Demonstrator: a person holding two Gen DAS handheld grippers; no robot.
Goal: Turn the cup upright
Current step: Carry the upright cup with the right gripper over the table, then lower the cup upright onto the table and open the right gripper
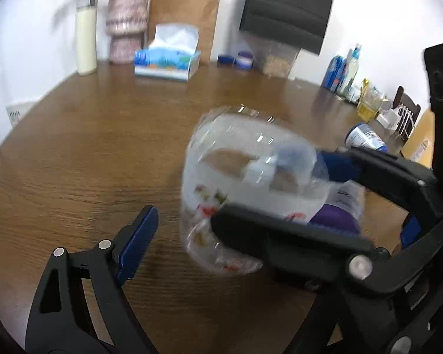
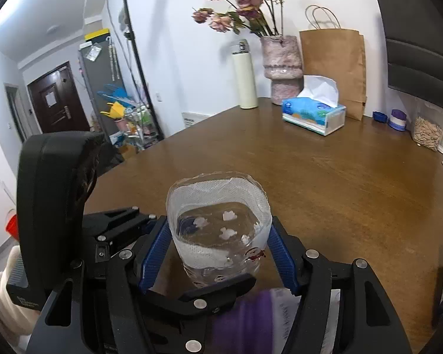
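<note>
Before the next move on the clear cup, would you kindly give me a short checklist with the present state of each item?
1. Right gripper around the clear cup: ok, its blue pads flank both sides.
2. Pads pressing the cup wall: cannot tell, contact is not plain.
3. Cup upright yet: cannot tell; the left wrist view is motion-blurred.
4. Left gripper free: ok, open, one blue pad beside the cup, holding nothing.
5. Bare table ahead for setting down: ok.
6. Purple-labelled bottle near the grip: not ok, it lies close beside the cup.
</note>
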